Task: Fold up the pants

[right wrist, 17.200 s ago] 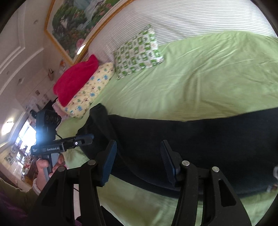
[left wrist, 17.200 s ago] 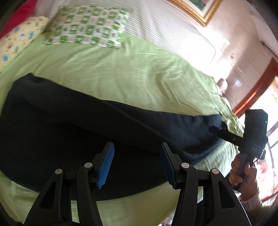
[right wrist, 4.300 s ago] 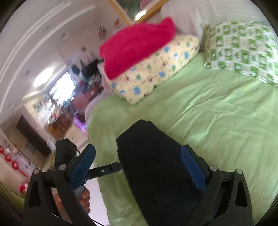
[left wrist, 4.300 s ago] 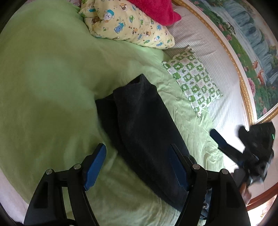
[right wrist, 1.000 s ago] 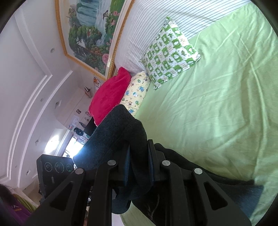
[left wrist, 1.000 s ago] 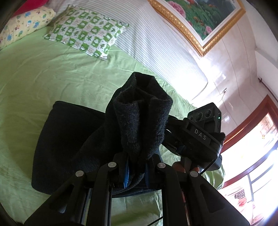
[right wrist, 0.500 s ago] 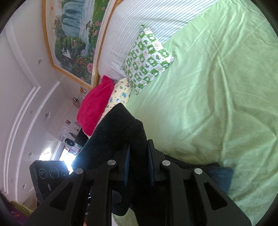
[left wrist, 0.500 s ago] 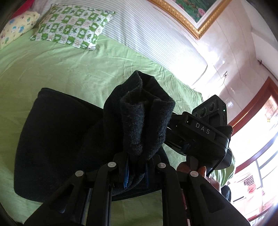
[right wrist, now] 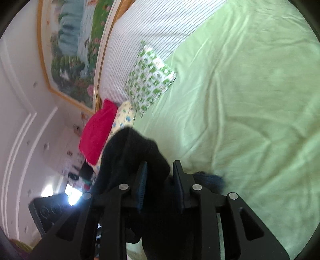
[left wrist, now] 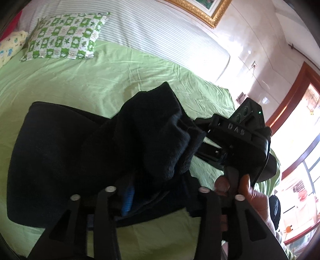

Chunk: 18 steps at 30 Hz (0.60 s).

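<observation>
Now dark pants (left wrist: 84, 160), bunched, half-folded.

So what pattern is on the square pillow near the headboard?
Green-and-white checks with small printed figures on the square pillow, clearest in the left wrist view.

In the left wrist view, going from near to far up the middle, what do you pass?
left gripper → dark pants → green sheet → striped bedding → gold picture frame

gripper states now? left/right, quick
Left gripper: opening, dark pants bunched between its fingers, grip uncertain.
Right gripper: partly open around the pants, grip uncertain.
</observation>
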Each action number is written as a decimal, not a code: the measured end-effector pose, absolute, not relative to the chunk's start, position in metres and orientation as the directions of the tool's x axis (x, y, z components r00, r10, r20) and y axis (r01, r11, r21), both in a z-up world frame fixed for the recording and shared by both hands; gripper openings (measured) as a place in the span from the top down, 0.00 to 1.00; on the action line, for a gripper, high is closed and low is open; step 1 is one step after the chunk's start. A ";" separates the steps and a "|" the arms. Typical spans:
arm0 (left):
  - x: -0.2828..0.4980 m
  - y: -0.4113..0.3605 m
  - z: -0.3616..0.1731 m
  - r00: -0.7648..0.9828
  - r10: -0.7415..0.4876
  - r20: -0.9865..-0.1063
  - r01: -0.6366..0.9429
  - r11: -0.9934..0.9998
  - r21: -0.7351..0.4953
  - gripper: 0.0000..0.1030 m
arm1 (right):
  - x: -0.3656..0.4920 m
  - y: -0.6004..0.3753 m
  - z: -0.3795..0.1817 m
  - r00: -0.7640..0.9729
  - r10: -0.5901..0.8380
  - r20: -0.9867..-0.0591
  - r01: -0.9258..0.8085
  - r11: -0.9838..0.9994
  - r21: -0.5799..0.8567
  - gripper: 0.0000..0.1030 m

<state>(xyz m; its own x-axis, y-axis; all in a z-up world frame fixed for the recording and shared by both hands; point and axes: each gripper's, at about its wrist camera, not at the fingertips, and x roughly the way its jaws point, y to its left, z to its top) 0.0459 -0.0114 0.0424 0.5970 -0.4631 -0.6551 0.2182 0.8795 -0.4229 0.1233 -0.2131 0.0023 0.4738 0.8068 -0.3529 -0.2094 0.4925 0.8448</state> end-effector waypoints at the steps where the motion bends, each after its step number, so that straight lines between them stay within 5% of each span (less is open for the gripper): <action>1: 0.043 -0.013 0.043 0.595 -0.467 -0.654 0.226 0.878 -0.422 0.48 | 0.120 -0.219 0.003 0.492 0.799 -0.346 -0.200 0.491 0.848 0.71; 4: 0.036 -0.013 0.045 0.590 -0.508 -0.628 0.247 0.854 -0.459 0.35 | 0.108 -0.236 0.006 0.545 0.774 -0.323 -0.175 0.481 0.859 0.65; 8: 0.032 -0.012 0.047 0.576 -0.538 -0.616 0.264 0.835 -0.482 0.35 | 0.090 -0.249 0.005 0.585 0.739 -0.335 -0.120 0.487 0.865 0.48; 18: 0.015 0.013 0.065 0.610 -0.568 -0.553 0.255 0.801 -0.542 0.25 | 0.054 -0.249 0.052 0.672 0.615 -0.412 -0.127 0.644 0.754 0.30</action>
